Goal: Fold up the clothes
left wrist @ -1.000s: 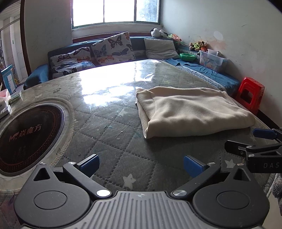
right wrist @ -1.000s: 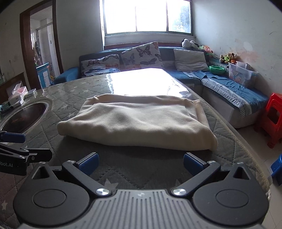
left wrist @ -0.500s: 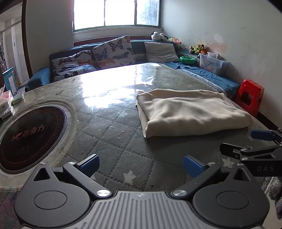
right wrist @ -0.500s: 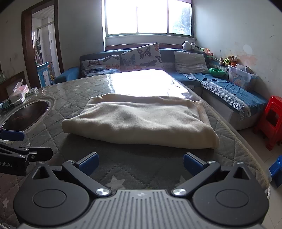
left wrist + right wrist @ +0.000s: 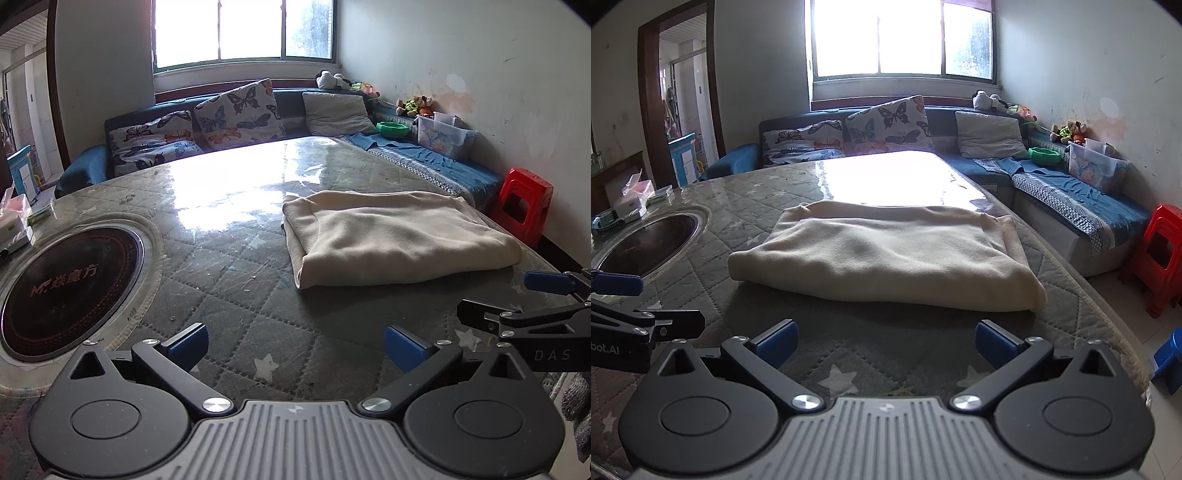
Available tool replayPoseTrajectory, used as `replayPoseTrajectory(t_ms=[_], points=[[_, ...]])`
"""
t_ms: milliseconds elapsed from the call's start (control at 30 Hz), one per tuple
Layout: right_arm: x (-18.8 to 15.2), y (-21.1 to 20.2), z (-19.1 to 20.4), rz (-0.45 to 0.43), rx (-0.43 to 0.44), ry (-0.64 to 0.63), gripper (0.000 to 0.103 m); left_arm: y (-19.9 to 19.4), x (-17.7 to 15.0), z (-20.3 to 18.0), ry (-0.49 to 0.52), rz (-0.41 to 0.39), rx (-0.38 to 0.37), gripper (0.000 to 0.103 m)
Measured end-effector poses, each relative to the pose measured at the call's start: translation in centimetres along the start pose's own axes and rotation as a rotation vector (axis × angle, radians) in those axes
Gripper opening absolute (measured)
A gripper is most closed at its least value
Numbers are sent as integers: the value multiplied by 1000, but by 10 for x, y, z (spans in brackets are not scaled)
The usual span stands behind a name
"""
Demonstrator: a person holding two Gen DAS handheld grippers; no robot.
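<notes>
Nearest the cameras, the left gripper [image 5: 295, 343] and the right gripper [image 5: 884, 341] both hang low over the near edge of the tabletop [image 5: 236, 302], jaws spread wide and holding nothing. They sit side by side, each showing at the edge of the other's view.

The main risk, as I judge it, is in the next reach. The cream garment [image 5: 886, 258] is a soft, thick stack of layers, and a jaw that pinches only the top layer at the near rounded edge could peel the fold open instead of carrying the whole bundle. The glossy clear cover over the quilted tabletop looks slick, so a push from the side may slide the bundle rather than crease it, and its right end lies close to the table's edge, above the floor and the red stool [image 5: 1160, 258].

The garment [image 5: 391, 236] itself lies just beyond the grippers, already folded into a neat rectangle, flat, plump and fairly smooth. To its left, well apart, is the round black cooktop [image 5: 70, 284] set into the tabletop.
</notes>
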State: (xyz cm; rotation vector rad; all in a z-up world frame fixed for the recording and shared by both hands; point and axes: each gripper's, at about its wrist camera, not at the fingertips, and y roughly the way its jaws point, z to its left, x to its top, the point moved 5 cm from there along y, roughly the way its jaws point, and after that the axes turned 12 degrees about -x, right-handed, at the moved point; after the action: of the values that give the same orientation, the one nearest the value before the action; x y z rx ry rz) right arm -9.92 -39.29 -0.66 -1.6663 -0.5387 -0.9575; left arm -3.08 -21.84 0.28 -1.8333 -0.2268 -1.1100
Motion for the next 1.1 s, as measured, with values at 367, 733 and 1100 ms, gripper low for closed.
replayPoseTrajectory(t_ms=[367, 733, 1100], points=[[-1, -7, 2, -12, 11, -5, 103, -7, -2, -8, 22, -12, -1, 103], [-2, -13, 6, -25, 20, -12, 103, -11, -3, -14, 37, -19, -8, 103], [-2, -14, 5, -28, 16, -12, 103, -13, -2, -16, 43, -25, -10, 103]])
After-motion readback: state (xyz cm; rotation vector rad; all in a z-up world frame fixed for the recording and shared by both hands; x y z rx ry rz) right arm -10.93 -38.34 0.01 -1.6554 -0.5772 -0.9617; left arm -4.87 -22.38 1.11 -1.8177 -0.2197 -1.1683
